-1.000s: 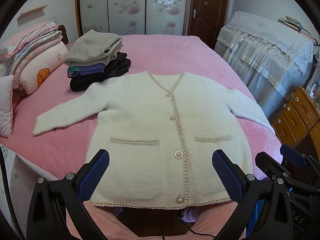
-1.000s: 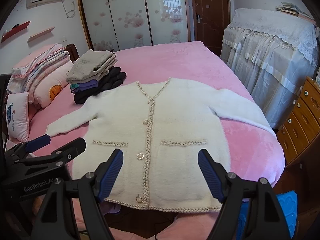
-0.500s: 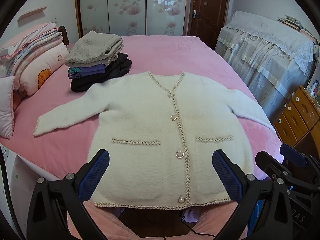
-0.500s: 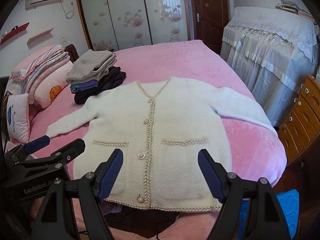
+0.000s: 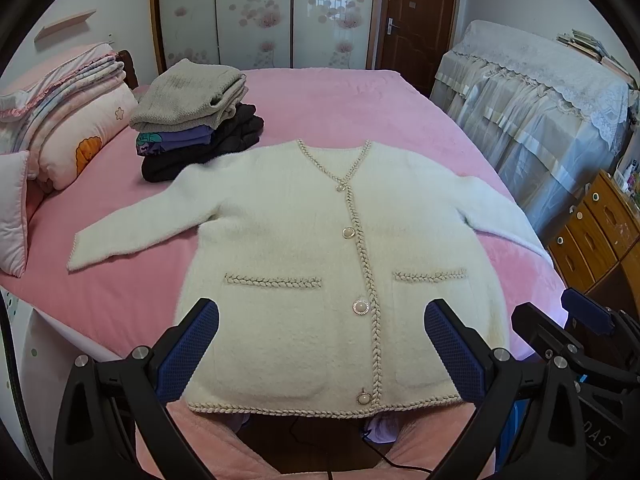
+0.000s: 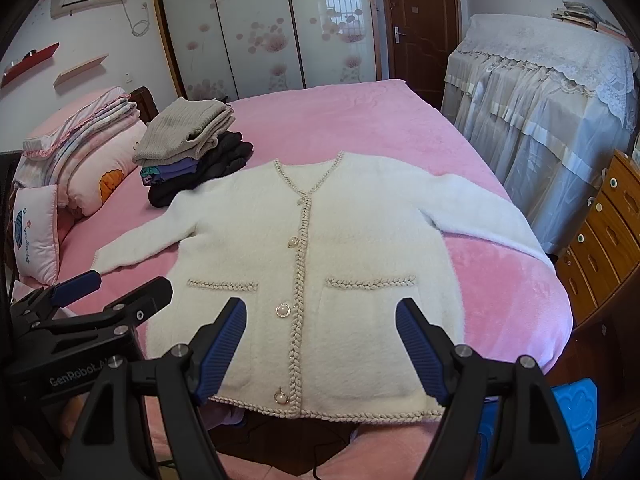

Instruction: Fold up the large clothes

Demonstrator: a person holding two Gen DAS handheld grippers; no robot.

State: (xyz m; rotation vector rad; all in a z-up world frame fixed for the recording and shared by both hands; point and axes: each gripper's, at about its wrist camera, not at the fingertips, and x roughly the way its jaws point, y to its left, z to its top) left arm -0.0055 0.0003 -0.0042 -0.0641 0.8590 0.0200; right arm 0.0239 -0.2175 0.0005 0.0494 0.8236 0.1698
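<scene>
Though spread out front-up and buttoned on the pink bed [image 5: 340, 96], shows no fold yet: cream cardigan [image 5: 304, 240] lying flat, hem at the near edge of the bed, collar toward the far side. Left-of-picture sleeve [image 5: 132, 224] stretched out over the cover, right-of-picture sleeve [image 5: 500, 208] reaching to the bed's edge and seeming to droop over it. Beside the collar, touching or nearly touching that shoulder, a stack of folded clothes [image 5: 192, 120], grey knit on top, so earlier garments apparently dealt with already. Judged from this: laying-out done, whole folding sequence left, meaning sleeves in, sides in, then hem up toward the collar, then onto the stack.

Left tool [image 5: 322, 308] held above the near hem, tilted downward toward the lower front of the garment, jaws spread wide, nothing between the blue pads, no contact with the cloth visible. Right tool [image 6: 320, 306] close alongside, likewise angled down over the hem, jaws standing wide apart, gripping nothing. Both centred on the button band rather than out at a sleeve or corner, so apparently poised rather than committed to any grasp.
</scene>
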